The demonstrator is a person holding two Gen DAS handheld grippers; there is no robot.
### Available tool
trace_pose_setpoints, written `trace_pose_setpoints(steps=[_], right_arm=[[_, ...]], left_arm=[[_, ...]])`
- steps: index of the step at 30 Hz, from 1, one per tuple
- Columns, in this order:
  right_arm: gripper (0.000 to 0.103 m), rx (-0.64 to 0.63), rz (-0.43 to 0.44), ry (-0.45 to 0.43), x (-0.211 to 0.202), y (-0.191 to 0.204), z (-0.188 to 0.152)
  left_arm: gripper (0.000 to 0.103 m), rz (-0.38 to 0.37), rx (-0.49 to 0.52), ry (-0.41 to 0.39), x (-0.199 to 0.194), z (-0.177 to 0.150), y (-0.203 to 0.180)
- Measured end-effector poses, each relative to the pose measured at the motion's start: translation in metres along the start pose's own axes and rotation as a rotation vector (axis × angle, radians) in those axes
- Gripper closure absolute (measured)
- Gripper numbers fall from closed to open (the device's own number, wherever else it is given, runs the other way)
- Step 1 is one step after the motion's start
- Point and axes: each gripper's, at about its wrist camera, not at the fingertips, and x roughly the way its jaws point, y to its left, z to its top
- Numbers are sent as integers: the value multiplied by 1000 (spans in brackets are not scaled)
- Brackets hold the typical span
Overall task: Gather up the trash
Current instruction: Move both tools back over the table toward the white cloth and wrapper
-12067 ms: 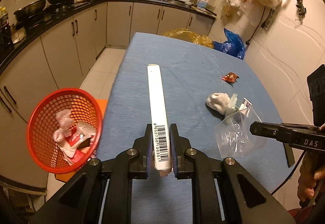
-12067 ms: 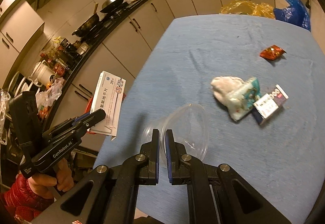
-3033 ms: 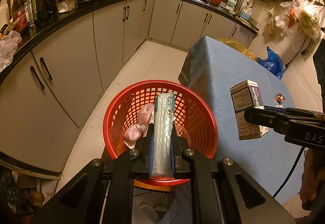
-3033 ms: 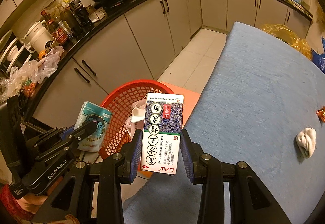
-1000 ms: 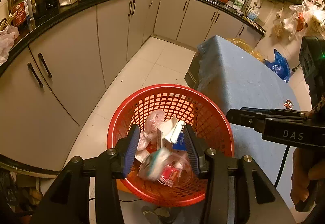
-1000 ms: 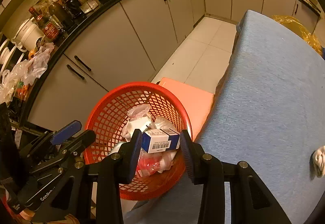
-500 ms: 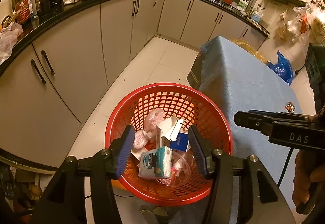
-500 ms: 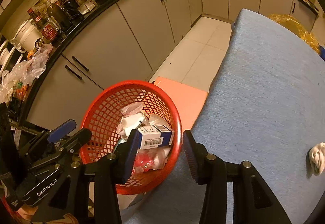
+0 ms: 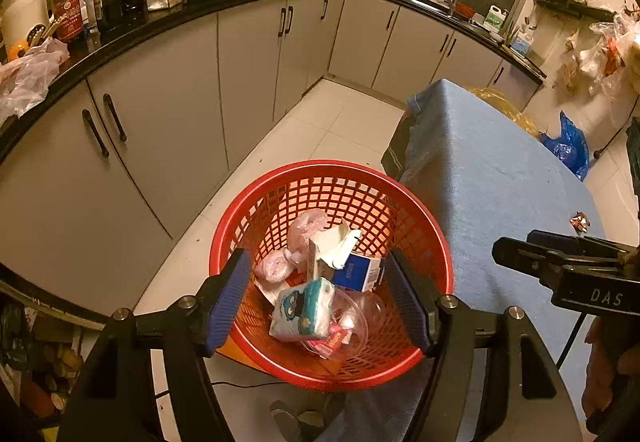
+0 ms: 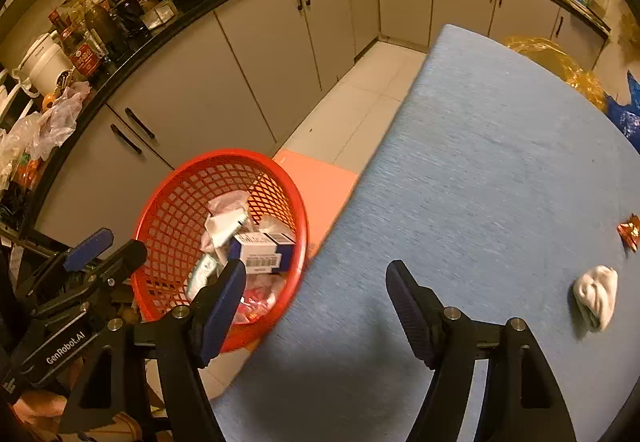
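Left tool (image 9: 320, 294) jaws spread wide, empty, above red basket (image 9: 434, 242). Right tool (image 10: 316, 298) likewise apart, now swung over blue counter (image 10: 480, 169). Tissue pack (image 9: 302, 308) and box (image 10: 262, 252), both gripped 3 s ago, lie in basket. Remaining: white wad (image 10: 596, 296), red wrapper (image 10: 629, 232).

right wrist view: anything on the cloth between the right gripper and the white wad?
Nothing. In the right wrist view only bare blue tablecloth lies between the open right gripper and the white wad; the red wrapper sits beyond the wad.
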Motion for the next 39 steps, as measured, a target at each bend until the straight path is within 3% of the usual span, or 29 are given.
trace_pose_setpoints(steps=[18,39], right_arm=[[26,105,-38,-66,-71,-81,-79],[26,489,-178,-163,-164,-270,-189]], left_arm=[[35,-64,115,8,-27,-29,-86],[34,-266,415,70,-21,-49,-279]])
